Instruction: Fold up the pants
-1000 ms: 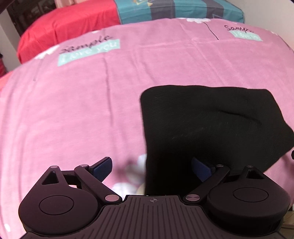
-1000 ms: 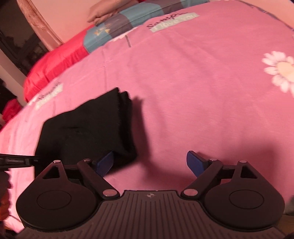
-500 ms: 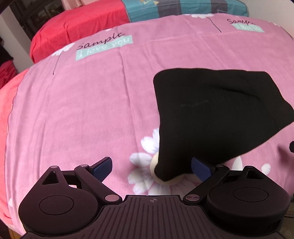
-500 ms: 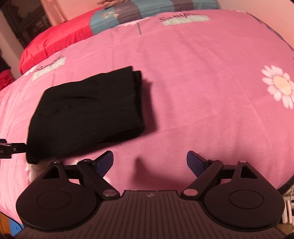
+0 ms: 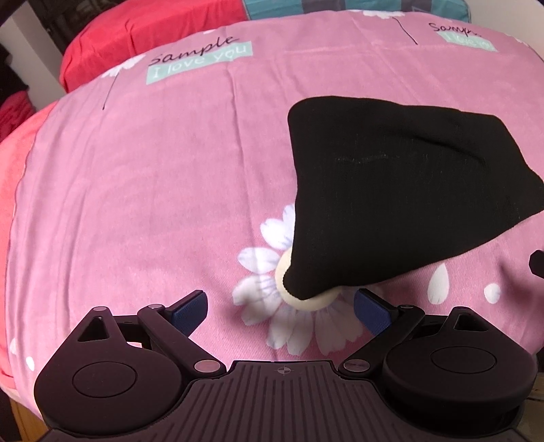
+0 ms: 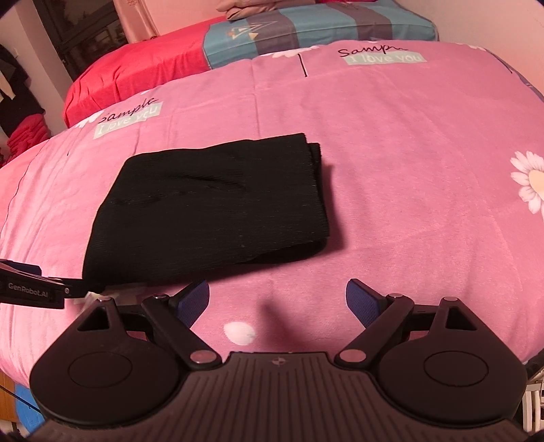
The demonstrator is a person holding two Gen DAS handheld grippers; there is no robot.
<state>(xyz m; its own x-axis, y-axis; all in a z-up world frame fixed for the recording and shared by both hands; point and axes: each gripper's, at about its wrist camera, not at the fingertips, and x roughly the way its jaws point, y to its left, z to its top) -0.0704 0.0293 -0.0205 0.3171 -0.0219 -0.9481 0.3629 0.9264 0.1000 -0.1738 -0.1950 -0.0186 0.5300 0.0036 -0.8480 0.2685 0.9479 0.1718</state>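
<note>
Black pants [image 6: 210, 204], folded, flat on bedspread [image 6: 408, 170]

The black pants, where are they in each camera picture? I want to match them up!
Left wrist view: the folded black pants lie right of the middle, on the pink bedspread, beyond the open left claw.
Right wrist view: the pants lie left of the middle, beyond the open right claw.
Shared landmark: the "Sample I love you" label, behind the pants to their left.

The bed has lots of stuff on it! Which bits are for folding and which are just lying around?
For the job:
- folded black pants
- left gripper, open
- right gripper, open

Just lying about:
- pink daisy bedspread
- red blanket
- blue striped pillow
</note>
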